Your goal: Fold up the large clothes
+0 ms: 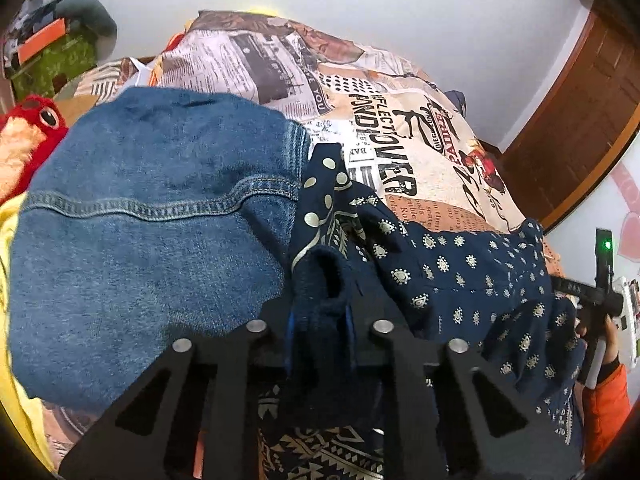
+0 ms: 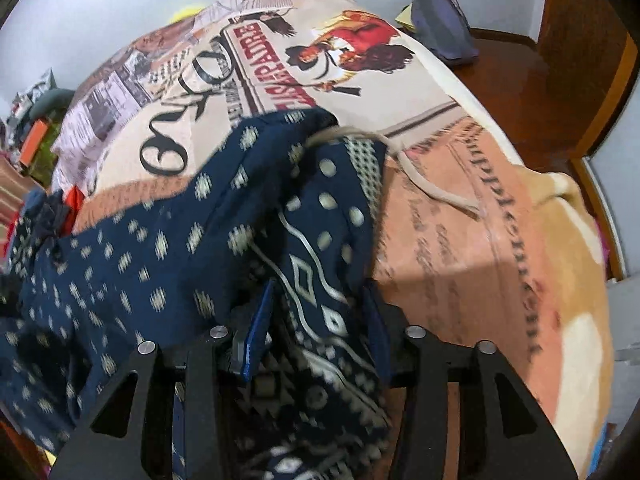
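A large navy garment with a cream print (image 1: 460, 280) is stretched between my two grippers above the bed. My left gripper (image 1: 320, 312) is shut on a bunched edge of it. My right gripper (image 2: 316, 320) is shut on another part of the navy garment (image 2: 160, 248), whose patterned border hangs through the jaws. A cream drawstring (image 2: 432, 188) trails from it onto the bed. The right gripper also shows at the right edge of the left wrist view (image 1: 600, 300), held by a hand in an orange sleeve.
A blue denim garment (image 1: 152, 232) lies on the bed at the left, beside a red plush toy (image 1: 32, 128) and yellow cloth (image 1: 12, 240). The bed has a newspaper-print cover (image 1: 400, 128). A dark blue bag (image 2: 444, 28) sits on the wooden floor (image 2: 520, 92).
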### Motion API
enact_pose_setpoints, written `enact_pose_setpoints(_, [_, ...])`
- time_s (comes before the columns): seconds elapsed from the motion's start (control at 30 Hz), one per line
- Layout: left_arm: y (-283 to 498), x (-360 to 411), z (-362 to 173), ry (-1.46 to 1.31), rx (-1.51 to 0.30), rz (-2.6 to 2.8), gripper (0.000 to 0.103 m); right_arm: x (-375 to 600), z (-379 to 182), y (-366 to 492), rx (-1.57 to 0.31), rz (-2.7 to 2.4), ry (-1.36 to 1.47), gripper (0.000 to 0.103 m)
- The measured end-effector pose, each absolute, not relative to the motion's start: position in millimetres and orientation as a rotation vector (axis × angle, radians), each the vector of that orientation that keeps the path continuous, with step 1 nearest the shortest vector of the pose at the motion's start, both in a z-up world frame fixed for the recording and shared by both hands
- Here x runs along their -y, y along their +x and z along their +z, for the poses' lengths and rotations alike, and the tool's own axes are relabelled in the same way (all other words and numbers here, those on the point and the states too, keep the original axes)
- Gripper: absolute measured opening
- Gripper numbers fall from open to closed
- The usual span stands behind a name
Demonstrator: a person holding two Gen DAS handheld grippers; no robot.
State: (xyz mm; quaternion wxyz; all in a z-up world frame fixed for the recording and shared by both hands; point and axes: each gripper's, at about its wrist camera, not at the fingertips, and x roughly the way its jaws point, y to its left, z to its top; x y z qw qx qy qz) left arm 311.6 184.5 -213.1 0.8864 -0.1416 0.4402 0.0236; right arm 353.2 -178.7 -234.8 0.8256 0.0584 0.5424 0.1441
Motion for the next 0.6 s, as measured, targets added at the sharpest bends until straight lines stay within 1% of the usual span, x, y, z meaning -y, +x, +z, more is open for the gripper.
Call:
enact_pose_setpoints(0.07, [308.7, -180.3, -206.7, -0.269, -0.909, 0.049, 0.010, 177.6, -234.4, 356.3, -1.142, 0.324, 0.137, 0.032])
enact_pose_setpoints(0.13, [304.3, -172.9, -197.3, -0.242, -0.891, 0.036, 0.009, 176.6, -232.8, 356.9, -1.133, 0.317, 0.123, 0.012])
enact_pose_setpoints(0.23, [297.8, -158.0, -180.8, -0.176, -0.852, 0.040, 0.008, 177.6, -220.8, 352.0, -1.087, 0.341, 0.127, 0.008])
enact_pose_setpoints(0.37, [288.7, -141.0, -152.2, -0.091, -0.776, 0.055, 0.008, 179.4, -186.9, 339.6, -0.992, 0.388, 0.149, 0.006])
enact_pose_setpoints(0.6, [280.8, -153.8, -109.1, -0.140, -0.676, 0.067, 0.008, 161.5, -120.3, 317.1, -0.831, 0.469, 0.115, 0.006])
